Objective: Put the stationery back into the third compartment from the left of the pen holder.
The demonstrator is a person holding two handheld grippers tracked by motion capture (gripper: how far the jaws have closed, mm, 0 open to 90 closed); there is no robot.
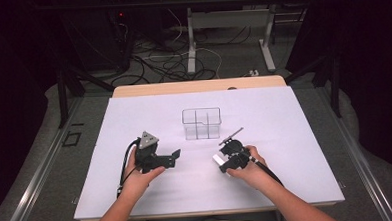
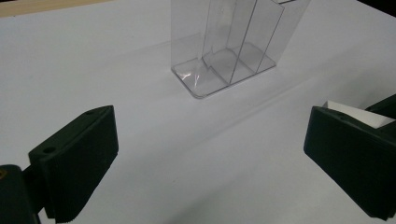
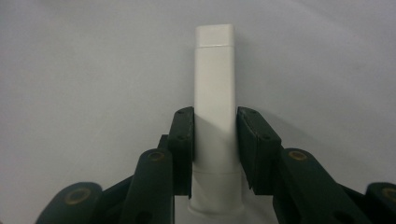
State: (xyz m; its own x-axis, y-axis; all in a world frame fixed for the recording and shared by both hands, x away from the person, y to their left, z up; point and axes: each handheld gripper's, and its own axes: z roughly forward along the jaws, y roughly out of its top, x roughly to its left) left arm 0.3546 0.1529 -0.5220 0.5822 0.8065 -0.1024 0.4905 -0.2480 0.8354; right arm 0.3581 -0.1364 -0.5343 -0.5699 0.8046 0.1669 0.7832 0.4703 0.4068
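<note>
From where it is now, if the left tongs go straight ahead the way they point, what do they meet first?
Most likely the clear plastic organizer: it stands ahead of the open left tongs, with bare white table between. Depth is uncertain.

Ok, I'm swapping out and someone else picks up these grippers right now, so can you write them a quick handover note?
Right gripper: shut on the white tube, jaws pressing on both of its sides, low over the white table cover, near the person's side.
Left gripper: open, nothing between its jaws, hovering to the left, pointing toward the organizer.
Clear divided organizer: upright mid-table, beyond both grippers, all compartments empty.
Done: tube gripped.
Left, probably: carry the tube to the organizer and set it in a compartment; the left gripper could steady the organizer if it shifts.
</note>
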